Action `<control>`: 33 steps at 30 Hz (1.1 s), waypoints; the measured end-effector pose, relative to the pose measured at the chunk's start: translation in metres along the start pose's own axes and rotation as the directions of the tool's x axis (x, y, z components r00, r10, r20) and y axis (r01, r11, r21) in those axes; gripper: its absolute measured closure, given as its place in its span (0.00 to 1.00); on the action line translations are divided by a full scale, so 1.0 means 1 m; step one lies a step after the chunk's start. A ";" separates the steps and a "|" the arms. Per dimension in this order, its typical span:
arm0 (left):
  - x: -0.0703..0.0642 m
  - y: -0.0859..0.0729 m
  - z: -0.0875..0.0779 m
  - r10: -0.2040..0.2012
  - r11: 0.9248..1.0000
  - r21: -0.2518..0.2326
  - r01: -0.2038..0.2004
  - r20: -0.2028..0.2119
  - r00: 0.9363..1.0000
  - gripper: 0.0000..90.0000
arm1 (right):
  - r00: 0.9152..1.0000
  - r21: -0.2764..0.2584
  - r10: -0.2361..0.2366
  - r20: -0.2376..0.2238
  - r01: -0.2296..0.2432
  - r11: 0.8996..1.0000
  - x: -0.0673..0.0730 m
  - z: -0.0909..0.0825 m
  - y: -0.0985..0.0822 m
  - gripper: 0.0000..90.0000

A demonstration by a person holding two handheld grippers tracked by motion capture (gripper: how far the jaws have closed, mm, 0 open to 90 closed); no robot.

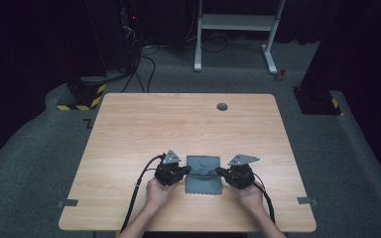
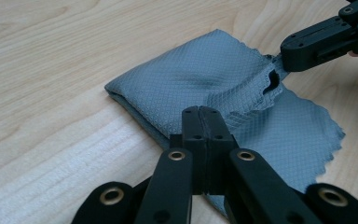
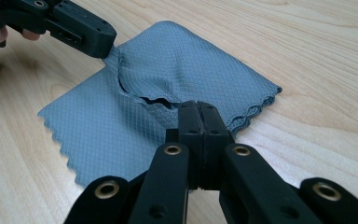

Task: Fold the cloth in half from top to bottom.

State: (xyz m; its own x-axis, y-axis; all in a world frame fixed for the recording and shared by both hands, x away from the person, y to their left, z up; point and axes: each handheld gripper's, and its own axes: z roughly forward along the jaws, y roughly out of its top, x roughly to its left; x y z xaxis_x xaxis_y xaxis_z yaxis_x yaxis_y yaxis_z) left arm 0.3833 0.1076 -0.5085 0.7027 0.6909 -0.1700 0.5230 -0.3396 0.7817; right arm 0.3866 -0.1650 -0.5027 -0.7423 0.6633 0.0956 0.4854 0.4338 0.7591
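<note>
A grey microfibre cloth [image 1: 203,177] with zigzag edges lies near the front middle of the wooden table [image 1: 178,124]. Its far part is folded over onto the near part [image 2: 200,74]. My left gripper [image 1: 187,169] comes in from the left and is shut on the left end of the folded layer's edge [image 2: 204,114]. From the right, my right gripper [image 1: 219,171] is shut on the other end of that edge [image 3: 198,109]. The pinched edge is lifted a little and wrinkled between the two tips. The lower layer [image 3: 98,126] lies flat on the wood.
A round grey grommet [image 1: 222,106] sits near the table's far edge. Grey tape marks lie at the front left [image 1: 67,203] and front right [image 1: 303,200]. Behind the table stand a white desk frame [image 1: 235,25] and floor cables [image 1: 139,69].
</note>
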 end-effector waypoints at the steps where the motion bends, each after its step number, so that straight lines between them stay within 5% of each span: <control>1: -0.002 0.000 -0.001 0.006 1.000 0.000 -0.006 -0.001 1.000 1.00 | 1.000 0.000 -0.002 -0.002 0.002 1.000 0.000 -0.001 -0.001 1.00; 14: -0.011 -0.010 -0.008 0.045 0.999 0.010 -0.045 -0.014 0.999 1.00 | 1.000 -0.004 -0.023 -0.015 0.023 1.000 0.012 -0.006 -0.014 1.00; 33: -0.021 -0.021 -0.011 0.044 0.999 -0.001 -0.044 0.002 0.999 1.00 | 0.999 0.002 -0.041 -0.012 0.041 0.999 0.021 -0.010 -0.025 1.00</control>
State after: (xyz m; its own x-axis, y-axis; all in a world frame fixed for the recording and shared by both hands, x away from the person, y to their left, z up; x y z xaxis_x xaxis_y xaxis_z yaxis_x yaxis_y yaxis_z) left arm 0.3525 0.1075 -0.5146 0.7257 0.6743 -0.1367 0.4913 -0.3688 0.7891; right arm 0.3542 -0.1676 -0.5130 -0.7672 0.6374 0.0719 0.4550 0.4618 0.7614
